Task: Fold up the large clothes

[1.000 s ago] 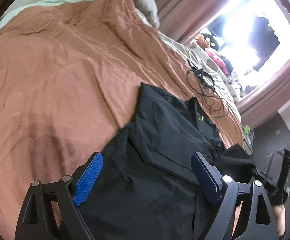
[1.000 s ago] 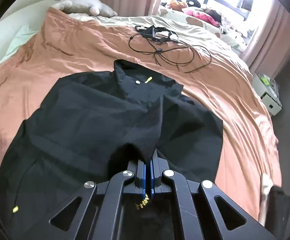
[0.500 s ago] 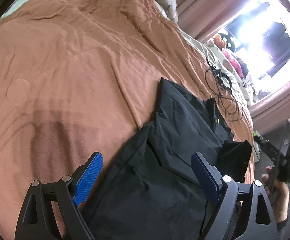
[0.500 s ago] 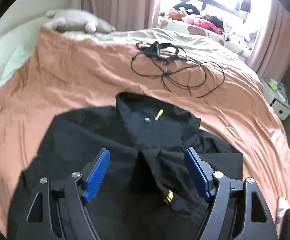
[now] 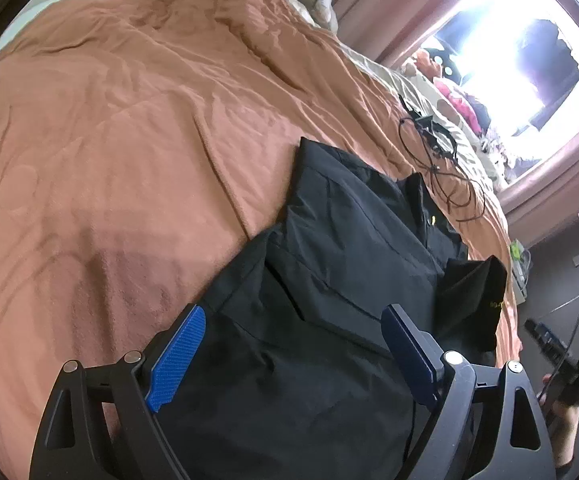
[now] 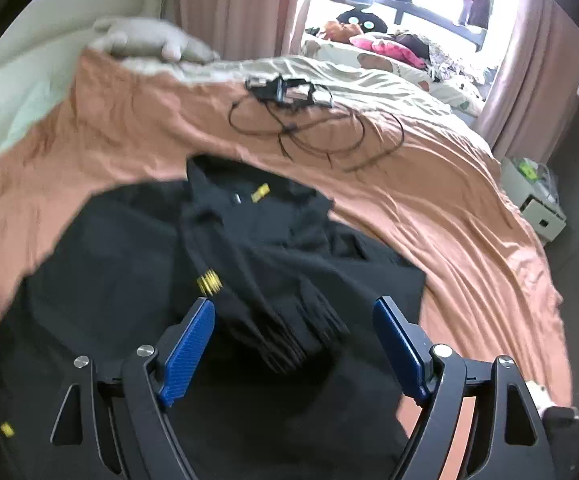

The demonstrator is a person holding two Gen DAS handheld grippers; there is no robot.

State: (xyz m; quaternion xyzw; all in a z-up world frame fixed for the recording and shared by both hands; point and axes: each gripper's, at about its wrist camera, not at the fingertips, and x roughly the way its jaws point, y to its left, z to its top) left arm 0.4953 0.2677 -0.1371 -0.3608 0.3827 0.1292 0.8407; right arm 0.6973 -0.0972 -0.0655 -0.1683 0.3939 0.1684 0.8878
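Observation:
A large black jacket lies spread on the brown bed cover. My left gripper hangs open just above its left half, nothing between the blue pads. In the right wrist view one sleeve lies folded across the jacket, its cuff below my right gripper. Those jaws are opening; the pads stand apart from the cloth and hold nothing. The picture is blurred by motion. At the left wrist view's right edge a hand holds the right gripper off the bed's side.
A tangle of black cables with a small device lies on the bed beyond the jacket's collar. A pale plush pillow sits at the headboard. Soft toys line the window ledge. A white box stands on the floor at the right.
My right gripper let go of the sleeve, opened wide and drew back; the sleeve now lies across the jacket. The left gripper stayed open and shifted slightly.

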